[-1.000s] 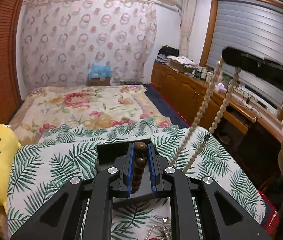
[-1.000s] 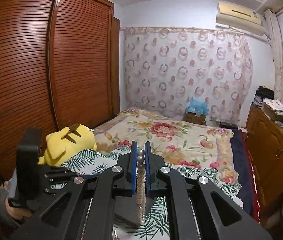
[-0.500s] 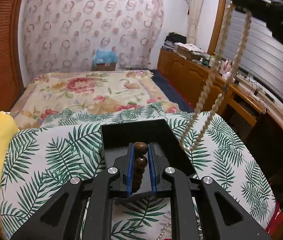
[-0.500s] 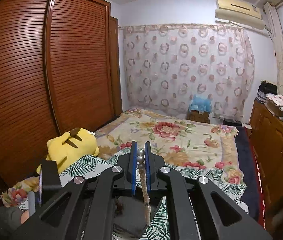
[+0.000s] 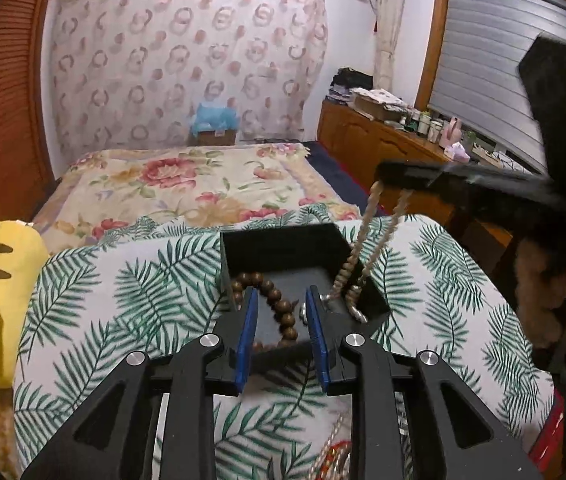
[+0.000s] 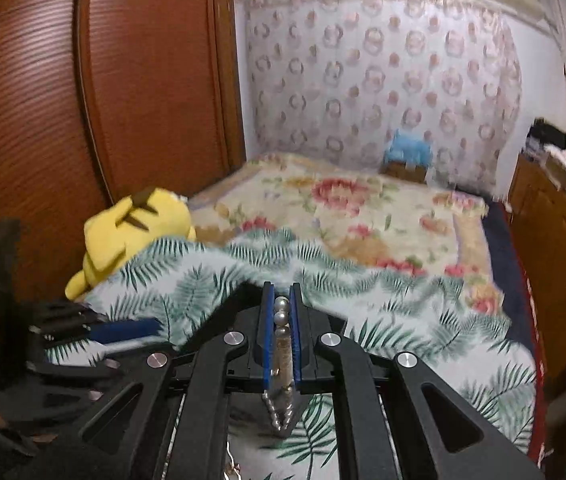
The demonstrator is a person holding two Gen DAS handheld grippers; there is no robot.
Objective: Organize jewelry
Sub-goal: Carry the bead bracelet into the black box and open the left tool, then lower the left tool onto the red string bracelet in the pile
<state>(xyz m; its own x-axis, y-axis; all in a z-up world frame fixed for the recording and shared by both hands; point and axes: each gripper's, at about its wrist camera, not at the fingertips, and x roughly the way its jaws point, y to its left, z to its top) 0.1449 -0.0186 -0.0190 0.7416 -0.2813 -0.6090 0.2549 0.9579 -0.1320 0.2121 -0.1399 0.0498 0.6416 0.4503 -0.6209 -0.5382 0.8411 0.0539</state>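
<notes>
Moved: left hand-held gripper (image 5: 281,326) has just been opening, its jaws now spread; brown bead bracelet (image 5: 279,306) released, lying in black tray (image 5: 283,246).
Right hand-held gripper (image 6: 281,334): dropped lower, pinching pearl necklace (image 5: 357,260); strand's end inside tray.
Tray: on leaf-print cloth (image 5: 123,292), on bed.

I'm seeing my left gripper (image 5: 281,334) sitting at the black box (image 5: 279,246) mouth; wooden bead bracelet (image 5: 279,308) lying between its fingers. Pearl strand (image 5: 357,256) hanging into the right corner, blocking it. Leaf-print cloth (image 5: 131,300) left of the box is lying open.
</notes>
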